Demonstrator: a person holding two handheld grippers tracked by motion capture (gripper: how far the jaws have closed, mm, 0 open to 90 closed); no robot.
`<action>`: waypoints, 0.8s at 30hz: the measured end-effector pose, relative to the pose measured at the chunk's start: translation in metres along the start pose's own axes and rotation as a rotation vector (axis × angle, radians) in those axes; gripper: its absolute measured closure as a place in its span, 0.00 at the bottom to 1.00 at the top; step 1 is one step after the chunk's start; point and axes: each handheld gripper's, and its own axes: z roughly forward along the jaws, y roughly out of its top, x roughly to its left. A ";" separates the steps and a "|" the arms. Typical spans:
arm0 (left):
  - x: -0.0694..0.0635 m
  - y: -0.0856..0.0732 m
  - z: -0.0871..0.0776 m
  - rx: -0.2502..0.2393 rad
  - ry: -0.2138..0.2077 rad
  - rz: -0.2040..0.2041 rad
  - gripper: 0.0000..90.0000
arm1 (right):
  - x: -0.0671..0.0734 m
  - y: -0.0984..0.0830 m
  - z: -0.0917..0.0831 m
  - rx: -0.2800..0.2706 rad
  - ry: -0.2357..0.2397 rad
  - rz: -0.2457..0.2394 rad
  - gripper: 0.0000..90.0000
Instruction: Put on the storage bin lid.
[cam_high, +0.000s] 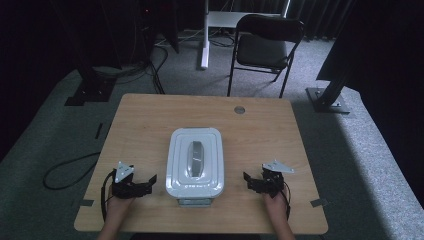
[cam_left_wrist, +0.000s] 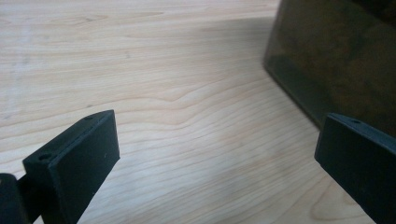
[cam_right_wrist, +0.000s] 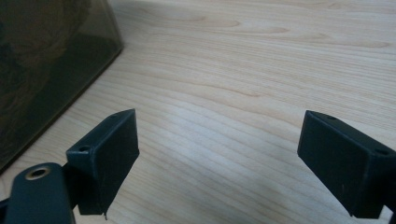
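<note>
Box (cam_high: 195, 161) with white lid and grey handle (cam_high: 195, 158) at desk (cam_high: 145, 120) centre, toward near edge; dark translucent wall visible in both gripper views. Left gripper (cam_high: 146, 183) near left edge, right gripper (cam_high: 252, 181) near right edge, each resting on desk beside box, apart from it. Fingers (cam_left_wrist: 74, 161) of both spread wide, holding nothing. Symmetric flanking placement suggests ready pose for two-handed grasp of box or lid. No brand, label or writing legible.

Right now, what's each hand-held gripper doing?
Left hand-held gripper: open, holding nothing, beside the box.
Right hand-held gripper: open, holding nothing.
</note>
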 end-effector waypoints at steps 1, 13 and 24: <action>0.001 0.000 -0.001 -0.003 0.005 -0.004 0.01 | -0.001 0.000 0.000 0.003 -0.008 0.003 0.13; 0.018 -0.007 -0.012 -0.009 0.054 -0.035 0.01 | -0.017 -0.007 -0.012 -0.002 -0.104 0.040 0.13; 0.033 -0.018 -0.026 -0.007 0.102 -0.056 0.01 | -0.025 -0.015 -0.021 0.016 -0.162 0.045 0.13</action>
